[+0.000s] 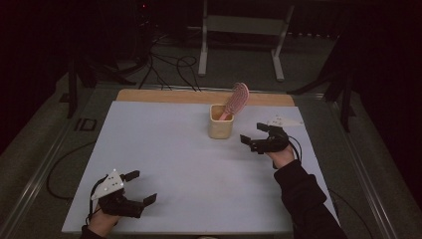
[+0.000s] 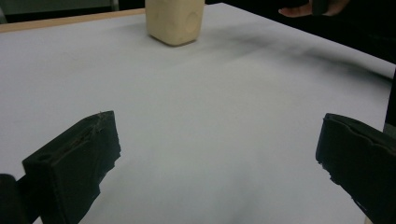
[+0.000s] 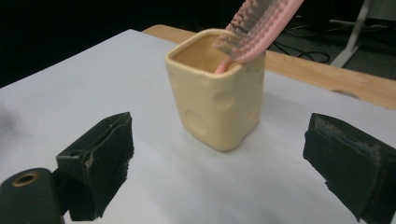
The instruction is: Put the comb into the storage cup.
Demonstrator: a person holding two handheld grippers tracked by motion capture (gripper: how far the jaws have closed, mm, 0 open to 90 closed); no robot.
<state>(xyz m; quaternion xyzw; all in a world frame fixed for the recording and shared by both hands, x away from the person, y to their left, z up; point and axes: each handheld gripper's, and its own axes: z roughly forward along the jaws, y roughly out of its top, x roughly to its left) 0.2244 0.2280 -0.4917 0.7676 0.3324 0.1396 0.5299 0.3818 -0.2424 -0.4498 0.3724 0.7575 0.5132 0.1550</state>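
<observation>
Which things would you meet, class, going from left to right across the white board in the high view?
left gripper → yellow cup → right gripper. The pink hairbrush stands in the cup and leans right above it, so it has no separate place in the order.

A pink hairbrush leans in a yellow cup beyond spread fingers.

**Free room and obstacles on the table**

White table: bare from near edge to middle. Sole obstacle, a yellow cup near the far edge, pink hairbrush leaning out toward the far right corner.
</observation>
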